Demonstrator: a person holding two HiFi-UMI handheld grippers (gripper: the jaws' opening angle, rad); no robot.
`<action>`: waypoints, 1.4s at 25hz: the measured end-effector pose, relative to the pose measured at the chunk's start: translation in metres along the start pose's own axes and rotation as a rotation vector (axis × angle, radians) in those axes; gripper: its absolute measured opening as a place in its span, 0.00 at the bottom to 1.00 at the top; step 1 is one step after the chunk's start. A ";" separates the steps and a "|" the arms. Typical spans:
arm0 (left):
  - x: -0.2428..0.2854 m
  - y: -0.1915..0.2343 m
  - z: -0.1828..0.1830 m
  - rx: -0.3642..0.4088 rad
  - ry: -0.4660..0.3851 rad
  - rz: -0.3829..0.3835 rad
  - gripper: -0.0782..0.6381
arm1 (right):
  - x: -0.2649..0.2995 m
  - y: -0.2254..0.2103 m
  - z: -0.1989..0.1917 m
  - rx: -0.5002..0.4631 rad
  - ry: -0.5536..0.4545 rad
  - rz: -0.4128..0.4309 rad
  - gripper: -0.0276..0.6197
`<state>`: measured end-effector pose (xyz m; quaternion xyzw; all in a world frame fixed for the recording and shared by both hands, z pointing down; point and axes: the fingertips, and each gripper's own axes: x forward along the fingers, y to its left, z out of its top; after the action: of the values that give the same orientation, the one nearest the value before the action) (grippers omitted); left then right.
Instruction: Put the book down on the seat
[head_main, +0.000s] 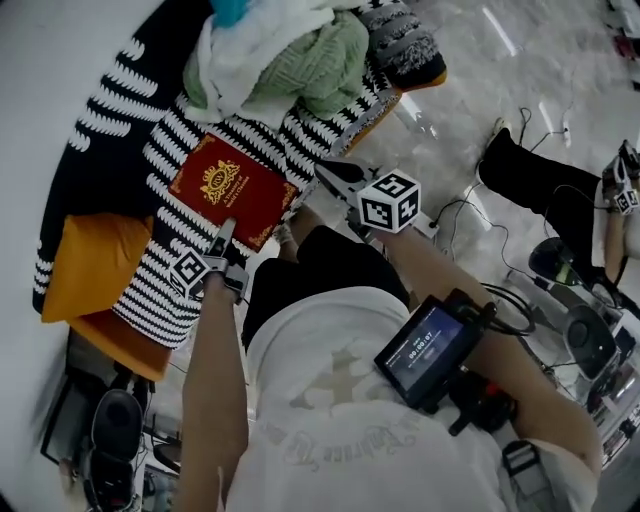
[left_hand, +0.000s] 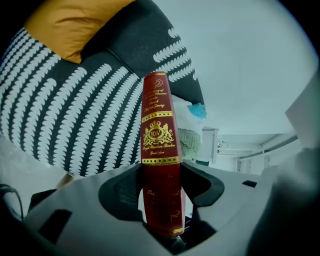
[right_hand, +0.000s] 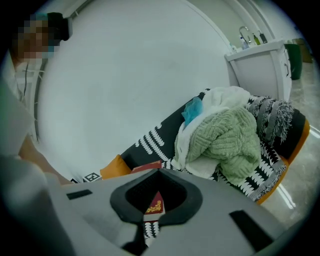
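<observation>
Nearest, a small screen unit (head_main: 428, 350) is strapped to the person's right forearm above the white T-shirt (head_main: 340, 430). Just beyond, the left gripper (head_main: 222, 240) is clamped on the near end of the red book (head_main: 232, 188); its own view shows the gilt-lettered spine standing squeezed between the two jaws. The book lies flat on the black-and-white striped seat cover (head_main: 170, 140), its crest-stamped front face up. To the right, the right gripper (head_main: 333, 176) points at the book's right corner with its jaws drawn together. That corner shows through the hollow behind its tips, and whether the tips touch it cannot be told. An orange cushion (head_main: 90, 262) sits on the seat to the left of the book. Farther along the seat a heap of soft things begins just past the book: a white garment (head_main: 250, 50), a green knit (head_main: 325, 55) and a grey fuzzy piece (head_main: 400, 38). A pale wall (head_main: 40, 60) rises behind the seat.
</observation>
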<state>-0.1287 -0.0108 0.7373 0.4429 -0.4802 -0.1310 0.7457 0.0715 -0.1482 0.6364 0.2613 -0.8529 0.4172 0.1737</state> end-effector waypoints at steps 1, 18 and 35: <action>0.001 0.001 -0.002 0.002 0.002 0.006 0.45 | -0.002 0.000 -0.002 0.002 0.002 0.000 0.06; 0.067 0.041 0.041 -0.063 -0.095 0.121 0.45 | 0.036 -0.055 -0.021 0.082 0.111 0.030 0.06; 0.113 0.080 0.070 -0.093 -0.184 0.116 0.45 | 0.077 -0.082 -0.036 0.111 0.158 0.057 0.06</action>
<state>-0.1484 -0.0731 0.8782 0.3656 -0.5647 -0.1497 0.7246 0.0607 -0.1851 0.7479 0.2125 -0.8192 0.4879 0.2140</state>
